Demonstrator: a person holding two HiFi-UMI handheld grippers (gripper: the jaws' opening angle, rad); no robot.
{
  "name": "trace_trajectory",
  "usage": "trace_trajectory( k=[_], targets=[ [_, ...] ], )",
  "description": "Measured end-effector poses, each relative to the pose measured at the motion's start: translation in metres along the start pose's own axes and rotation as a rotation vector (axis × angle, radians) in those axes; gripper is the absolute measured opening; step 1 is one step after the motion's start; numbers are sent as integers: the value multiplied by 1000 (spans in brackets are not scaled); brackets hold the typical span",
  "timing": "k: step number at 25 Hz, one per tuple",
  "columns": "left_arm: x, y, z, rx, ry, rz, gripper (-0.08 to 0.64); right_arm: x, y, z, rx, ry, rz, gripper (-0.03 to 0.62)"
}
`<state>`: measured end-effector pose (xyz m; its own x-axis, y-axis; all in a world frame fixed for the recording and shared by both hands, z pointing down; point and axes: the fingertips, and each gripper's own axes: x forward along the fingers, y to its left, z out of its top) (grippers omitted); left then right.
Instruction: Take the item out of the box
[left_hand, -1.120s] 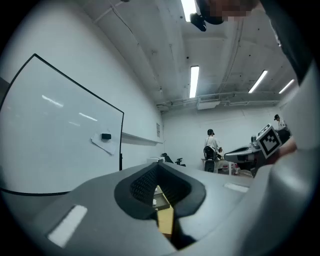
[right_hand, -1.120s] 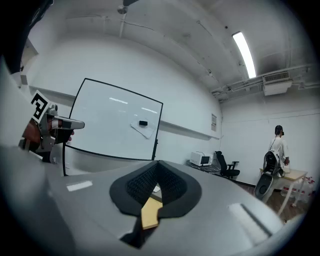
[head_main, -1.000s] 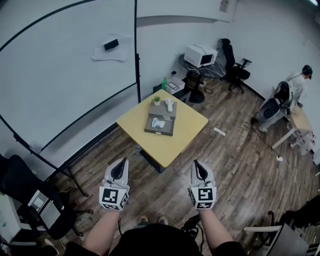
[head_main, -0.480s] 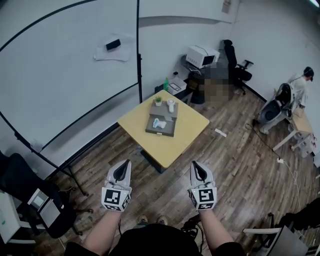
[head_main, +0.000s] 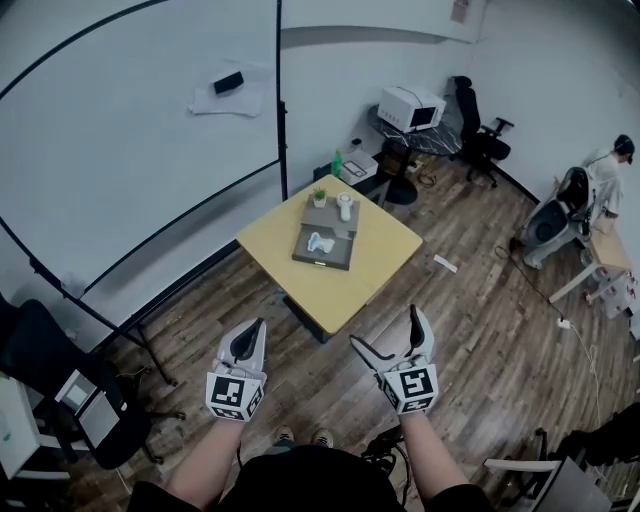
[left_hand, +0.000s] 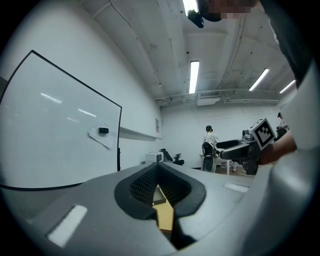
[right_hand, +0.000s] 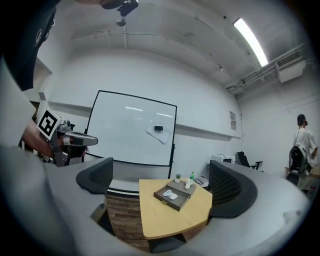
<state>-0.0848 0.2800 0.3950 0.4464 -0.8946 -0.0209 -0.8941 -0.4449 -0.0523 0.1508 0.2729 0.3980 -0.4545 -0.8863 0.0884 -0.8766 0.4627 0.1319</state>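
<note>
A grey open box (head_main: 325, 246) lies on the yellow table (head_main: 372, 262) several steps ahead, with a small white and blue item (head_main: 318, 241) inside it. The right gripper view shows the same box (right_hand: 175, 196) and item (right_hand: 171, 196) between its jaws, far off. My left gripper (head_main: 250, 330) is held shut over the floor, nothing in it, and its pads (left_hand: 150, 182) meet. My right gripper (head_main: 388, 330) hangs beside it, jaws opening wide, nothing between them.
A small plant (head_main: 319, 196) and a white cup (head_main: 346, 206) stand at the box's far end. A whiteboard (head_main: 140, 130) on a stand flanks the table's left. A microwave (head_main: 411, 107), office chairs (head_main: 482, 130) and a person (head_main: 605, 175) at a desk are on the right.
My right gripper's jaws have spread from shut to wide apart. The left gripper stays shut in the same place. The table sits slightly closer in the head view.
</note>
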Motion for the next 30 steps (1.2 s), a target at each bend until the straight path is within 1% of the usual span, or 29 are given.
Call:
trace_trajectory(
  k=[10,15,21,27,30],
  targets=[
    [24,-8,-9,21,3,40,0,10,-24,-17,5,-4,50,597],
    [42,-8,-16,24,17,40,0,25,-36,-24,16,1,56,597],
    [84,10,-28,14,17,26,0,68,-53,-28,20,2,51,597],
    [147,45,-45,0,15,-1,0,130,-77,-31,-5,16,34,597],
    [183,69,-56,-18,24,-15,0,167,-87,-35,-15,46,32,597]
  ],
)
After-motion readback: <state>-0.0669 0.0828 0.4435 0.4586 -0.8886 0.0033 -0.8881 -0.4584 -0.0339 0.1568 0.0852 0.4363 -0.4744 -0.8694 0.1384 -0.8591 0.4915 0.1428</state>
